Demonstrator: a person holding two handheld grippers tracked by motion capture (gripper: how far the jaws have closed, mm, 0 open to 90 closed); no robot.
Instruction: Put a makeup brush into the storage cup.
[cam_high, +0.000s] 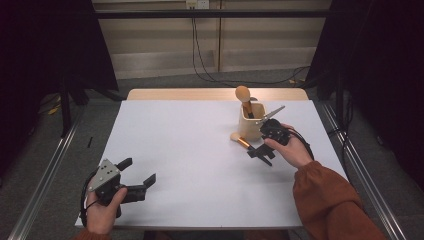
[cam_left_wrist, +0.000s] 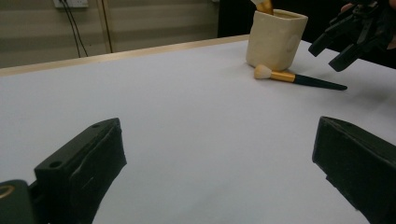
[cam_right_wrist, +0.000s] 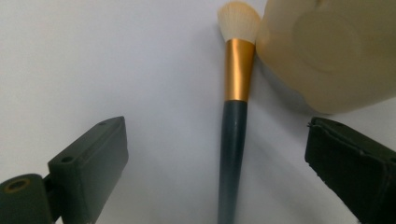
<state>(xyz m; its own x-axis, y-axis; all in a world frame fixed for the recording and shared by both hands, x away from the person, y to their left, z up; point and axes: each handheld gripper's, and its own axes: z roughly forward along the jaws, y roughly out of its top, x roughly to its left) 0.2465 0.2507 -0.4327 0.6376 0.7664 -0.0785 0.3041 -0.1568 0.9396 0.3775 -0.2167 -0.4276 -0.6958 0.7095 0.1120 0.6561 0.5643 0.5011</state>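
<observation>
Between the wide-apart jaws of the right gripper (cam_right_wrist: 215, 168) lies the brush (cam_right_wrist: 233, 130), pointing straight ahead, while the left gripper (cam_high: 134, 176), also apart, waits far away.

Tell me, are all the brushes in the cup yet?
Not yet. One brush already stands in the cup. The right claw is open above the second brush, which lies beside the cup. Grabbing and dropping it in seems left. The left claw waits open.

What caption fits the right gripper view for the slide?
Open right gripper poised over a makeup brush lying on the white table, bristles beside a cream holder.
</observation>
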